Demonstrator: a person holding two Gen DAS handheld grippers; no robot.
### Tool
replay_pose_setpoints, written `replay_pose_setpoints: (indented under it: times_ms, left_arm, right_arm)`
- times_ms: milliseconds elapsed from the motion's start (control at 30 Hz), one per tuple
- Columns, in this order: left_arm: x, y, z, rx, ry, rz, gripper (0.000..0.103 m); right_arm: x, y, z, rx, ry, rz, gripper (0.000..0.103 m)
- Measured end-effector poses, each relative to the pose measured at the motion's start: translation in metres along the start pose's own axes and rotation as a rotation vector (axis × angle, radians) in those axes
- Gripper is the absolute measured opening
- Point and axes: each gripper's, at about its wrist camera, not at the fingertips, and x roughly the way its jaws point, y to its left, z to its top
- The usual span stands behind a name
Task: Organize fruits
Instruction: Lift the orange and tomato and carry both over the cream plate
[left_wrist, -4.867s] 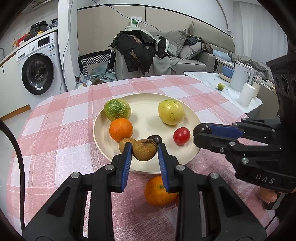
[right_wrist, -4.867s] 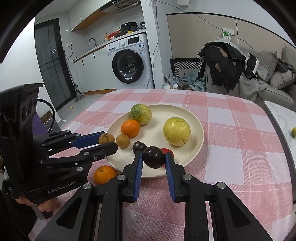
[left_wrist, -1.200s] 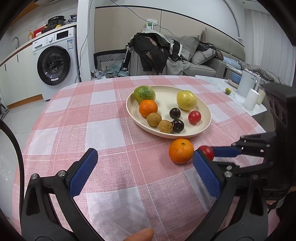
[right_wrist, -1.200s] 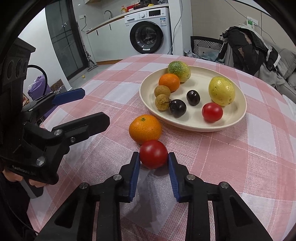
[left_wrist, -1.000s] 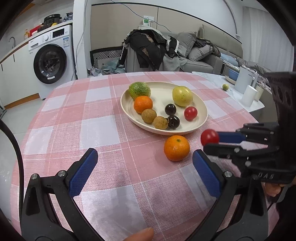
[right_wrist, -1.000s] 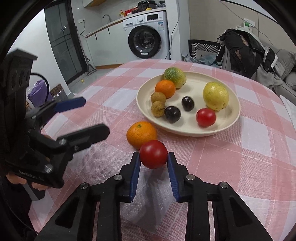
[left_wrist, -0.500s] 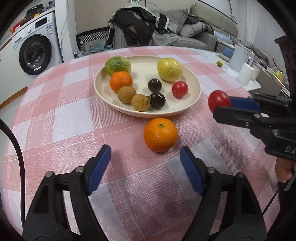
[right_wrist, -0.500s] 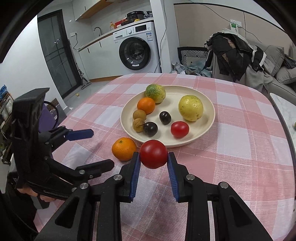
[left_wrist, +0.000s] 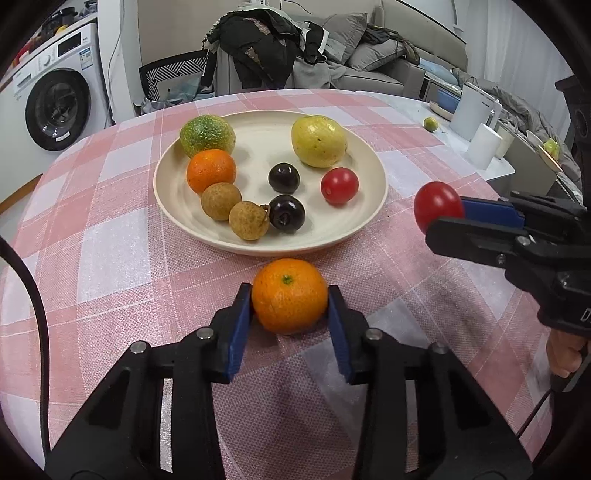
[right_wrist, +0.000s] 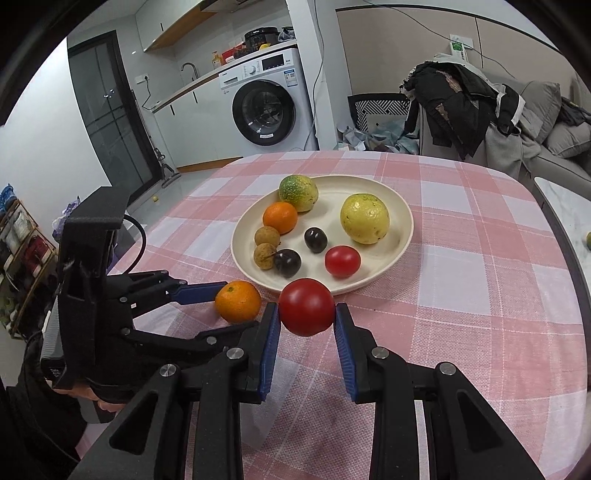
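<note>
On the pink-checked desk (left_wrist: 110, 258), a cream plate (left_wrist: 369, 206) held seven fruits. Just before its near rim, the closing left tongs (left_wrist: 290, 314) clamped an orange (left_wrist: 290, 295); the right tongs (right_wrist: 306, 332) gripped a tomato (right_wrist: 306, 306).

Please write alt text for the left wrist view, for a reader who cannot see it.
The left hand-held gripper has just closed its jaws around an orange on a pink checked tablecloth, in front of a cream plate of fruit. At right, the right hand-held gripper holds a red tomato.
</note>
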Motion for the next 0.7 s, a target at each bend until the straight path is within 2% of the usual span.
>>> replay_pose_setpoints:
  times_ms: [167, 700]
  left_arm:
    - [-0.003, 0.002, 0.0, -0.004, -0.009, -0.007, 0.036]
    - [-0.05, 0.012, 0.023, -0.01, -0.16, 0.008, 0.036]
  right_arm:
    - [0.001, -0.001, 0.001, -0.001, 0.001, -0.001, 0.031]
    - [-0.007, 0.001, 0.003, -0.005, -0.045, -0.021, 0.031]
